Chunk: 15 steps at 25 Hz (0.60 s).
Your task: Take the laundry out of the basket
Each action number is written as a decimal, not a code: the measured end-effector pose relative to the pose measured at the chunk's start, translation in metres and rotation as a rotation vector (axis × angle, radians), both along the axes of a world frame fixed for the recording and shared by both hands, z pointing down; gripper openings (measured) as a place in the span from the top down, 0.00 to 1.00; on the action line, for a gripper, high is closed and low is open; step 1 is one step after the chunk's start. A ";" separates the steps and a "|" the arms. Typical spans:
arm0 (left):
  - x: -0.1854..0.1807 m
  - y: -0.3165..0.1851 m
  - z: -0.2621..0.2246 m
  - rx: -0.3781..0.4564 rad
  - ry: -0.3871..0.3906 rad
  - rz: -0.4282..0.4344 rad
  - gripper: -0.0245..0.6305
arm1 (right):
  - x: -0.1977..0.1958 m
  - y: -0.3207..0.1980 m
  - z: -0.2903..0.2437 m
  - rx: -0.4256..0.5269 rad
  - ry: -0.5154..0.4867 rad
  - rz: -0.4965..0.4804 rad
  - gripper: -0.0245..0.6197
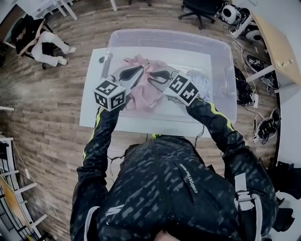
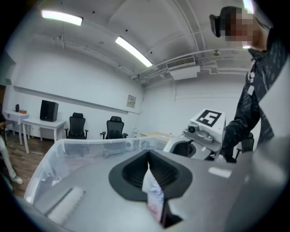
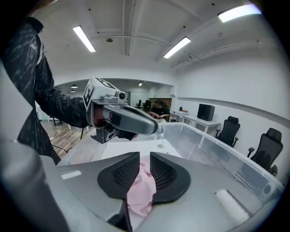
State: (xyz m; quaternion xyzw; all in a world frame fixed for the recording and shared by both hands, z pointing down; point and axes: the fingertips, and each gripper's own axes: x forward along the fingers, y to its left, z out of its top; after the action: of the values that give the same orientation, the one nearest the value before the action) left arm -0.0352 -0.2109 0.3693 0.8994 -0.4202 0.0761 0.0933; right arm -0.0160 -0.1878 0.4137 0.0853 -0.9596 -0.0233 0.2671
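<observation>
A clear plastic basket [image 1: 221, 52] stands on a white table [image 1: 96, 94]. A pink garment [image 1: 141, 96] is bunched up at the basket's near side. My left gripper [image 1: 136, 70] is shut on a fold of pale pink-white cloth [image 2: 154, 195], pinched tight between its pads [image 2: 165, 170]. My right gripper [image 1: 155, 75] faces it from the right. Its jaws stand a little apart, and the pink cloth [image 3: 141, 190] lies loosely in the gap between them. In the right gripper view the left gripper [image 3: 122, 118] hangs close ahead. A grey-white piece of laundry [image 1: 200, 82] lies at the basket's right.
A person sits on a chair [image 1: 40, 42] at the far left on the wood floor. Office chairs [image 1: 200, 9] stand behind the table. A wooden desk [image 1: 280, 44], cables and shoes [image 1: 263, 127] crowd the right side. The basket's clear wall [image 3: 204, 140] runs along my right.
</observation>
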 end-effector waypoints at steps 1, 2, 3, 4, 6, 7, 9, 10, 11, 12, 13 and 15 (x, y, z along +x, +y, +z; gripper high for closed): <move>-0.002 -0.008 0.005 0.012 -0.004 -0.003 0.95 | -0.003 -0.003 0.008 -0.006 0.005 -0.002 0.85; -0.004 -0.015 0.014 0.014 -0.018 -0.004 0.95 | -0.006 -0.007 0.015 -0.015 0.009 -0.004 0.83; -0.006 -0.021 0.025 0.003 -0.034 -0.005 0.95 | -0.008 -0.011 0.022 -0.027 0.012 -0.006 0.81; -0.008 -0.025 0.037 -0.019 -0.047 -0.006 0.95 | -0.010 -0.014 0.030 -0.040 0.018 -0.007 0.80; -0.012 -0.031 0.062 -0.074 -0.074 -0.018 0.95 | -0.011 -0.020 0.047 -0.077 0.035 -0.004 0.77; -0.014 -0.033 0.075 -0.102 -0.093 -0.021 0.95 | -0.011 -0.023 0.055 -0.100 0.043 0.000 0.75; -0.018 -0.039 0.097 -0.154 -0.131 -0.022 0.90 | -0.012 -0.029 0.072 -0.143 0.057 0.007 0.72; -0.021 -0.043 0.107 -0.181 -0.145 -0.024 0.83 | -0.014 -0.032 0.080 -0.162 0.065 0.008 0.70; -0.025 -0.046 0.116 -0.207 -0.158 -0.031 0.78 | -0.015 -0.034 0.088 -0.179 0.076 0.007 0.70; -0.029 -0.049 0.125 -0.231 -0.171 -0.042 0.74 | -0.017 -0.035 0.095 -0.195 0.088 0.003 0.68; -0.034 -0.052 0.133 -0.253 -0.184 -0.057 0.69 | -0.018 -0.036 0.103 -0.207 0.101 -0.001 0.65; -0.043 -0.059 0.147 -0.291 -0.192 -0.099 0.60 | -0.018 -0.038 0.118 -0.230 0.127 -0.008 0.61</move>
State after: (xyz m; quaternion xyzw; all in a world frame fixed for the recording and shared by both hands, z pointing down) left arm -0.0780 -0.2694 0.5160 0.8433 -0.4553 0.2168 0.1858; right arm -0.0342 -0.2260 0.5318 0.0487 -0.9374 0.0803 0.3355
